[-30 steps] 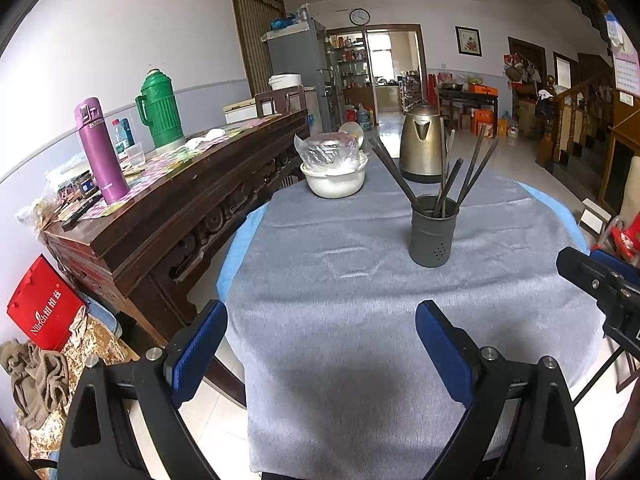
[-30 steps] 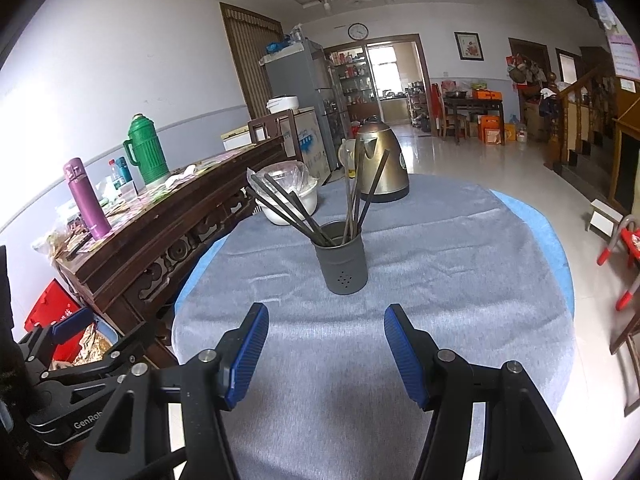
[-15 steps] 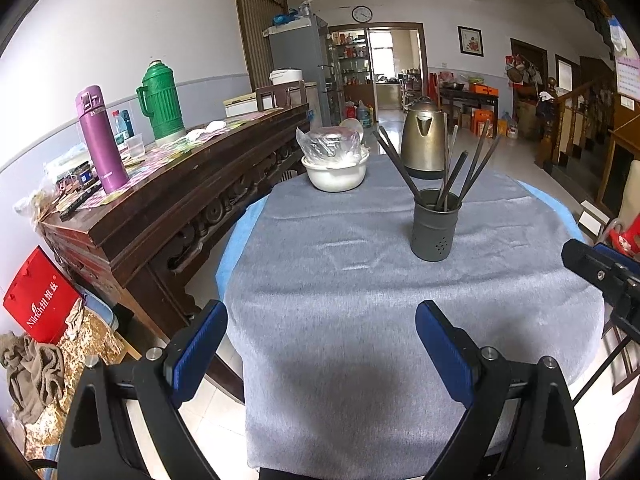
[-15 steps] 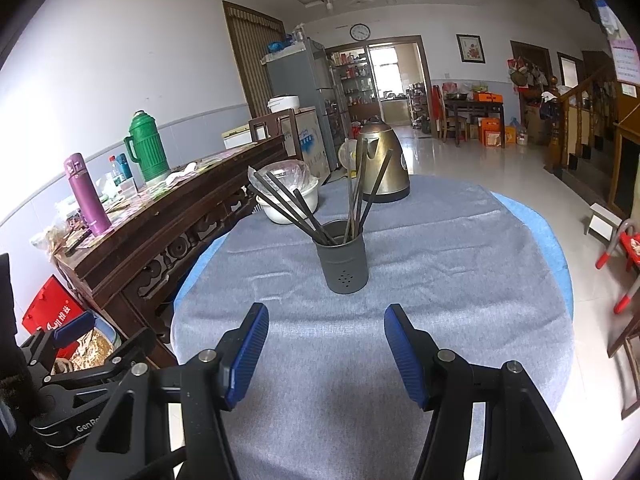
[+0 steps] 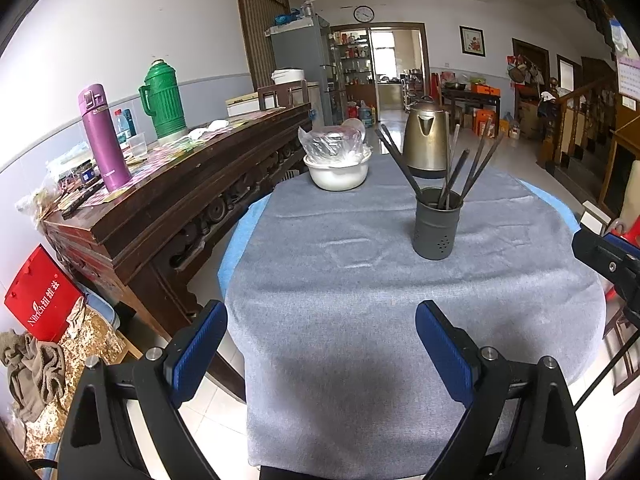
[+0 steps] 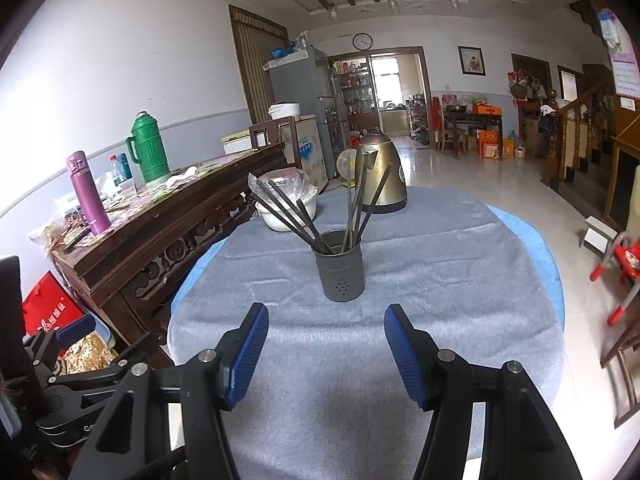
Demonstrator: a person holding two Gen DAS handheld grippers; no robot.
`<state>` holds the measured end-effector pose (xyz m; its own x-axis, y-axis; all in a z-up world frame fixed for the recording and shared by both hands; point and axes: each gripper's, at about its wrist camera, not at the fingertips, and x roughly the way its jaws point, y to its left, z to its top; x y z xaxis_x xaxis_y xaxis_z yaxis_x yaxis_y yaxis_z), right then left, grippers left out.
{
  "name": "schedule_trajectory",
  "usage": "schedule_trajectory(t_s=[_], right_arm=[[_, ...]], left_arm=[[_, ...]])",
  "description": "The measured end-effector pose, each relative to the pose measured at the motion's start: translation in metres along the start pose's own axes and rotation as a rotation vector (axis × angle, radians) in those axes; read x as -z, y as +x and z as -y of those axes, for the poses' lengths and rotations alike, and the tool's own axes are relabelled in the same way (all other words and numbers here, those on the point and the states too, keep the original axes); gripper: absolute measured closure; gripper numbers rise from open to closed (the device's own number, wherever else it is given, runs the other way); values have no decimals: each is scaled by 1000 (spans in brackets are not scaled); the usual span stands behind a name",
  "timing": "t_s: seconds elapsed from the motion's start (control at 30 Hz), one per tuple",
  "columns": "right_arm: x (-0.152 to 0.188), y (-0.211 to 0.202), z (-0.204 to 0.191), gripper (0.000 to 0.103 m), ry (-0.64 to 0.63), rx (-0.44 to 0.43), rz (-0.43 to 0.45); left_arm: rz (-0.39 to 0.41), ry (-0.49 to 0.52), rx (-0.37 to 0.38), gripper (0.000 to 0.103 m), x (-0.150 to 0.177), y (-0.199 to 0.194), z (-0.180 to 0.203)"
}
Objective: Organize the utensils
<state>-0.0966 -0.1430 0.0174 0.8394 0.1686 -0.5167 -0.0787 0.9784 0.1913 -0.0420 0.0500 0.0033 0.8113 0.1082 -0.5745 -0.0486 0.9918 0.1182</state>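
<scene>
Right, both claws hang over the near edge of the table (image 5: 360,280), nothing in either. My left claw (image 5: 320,344) sits at the bottom of its frame, jaws wide apart, only grey cloth between them. My right claw (image 6: 326,346) is also parted at the bottom of its frame, empty, and lined up just below the holder (image 6: 339,266), which stands mid-frame.

The holder is upright on the cloth, well apart from both claws. Dark utensils (image 6: 320,216) already stand in it, fanned out and leaning against the rim. Behind it sit a kettle (image 6: 380,178) and a white bowl (image 6: 286,210) with a plastic bag in it.

Now the risk, as I judge it: that holder looks tall, light and top-heavy with those long sticks. If I bump a leaning handle or the rim, it could tip and spill. Pinching one stick could also drag its neighbours along.
</scene>
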Motion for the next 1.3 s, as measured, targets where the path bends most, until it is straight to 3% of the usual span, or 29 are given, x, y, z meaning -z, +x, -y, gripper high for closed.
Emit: schedule_trajectory(t_s=[0.6,1.3], right_arm=[[-3,15,45,39,62,72,-41],[-18,85,53,39,61,91,-157]], left_arm=[[-63,71,72,8,-3,24,43],[-177,42,90,8,-19,88,56]])
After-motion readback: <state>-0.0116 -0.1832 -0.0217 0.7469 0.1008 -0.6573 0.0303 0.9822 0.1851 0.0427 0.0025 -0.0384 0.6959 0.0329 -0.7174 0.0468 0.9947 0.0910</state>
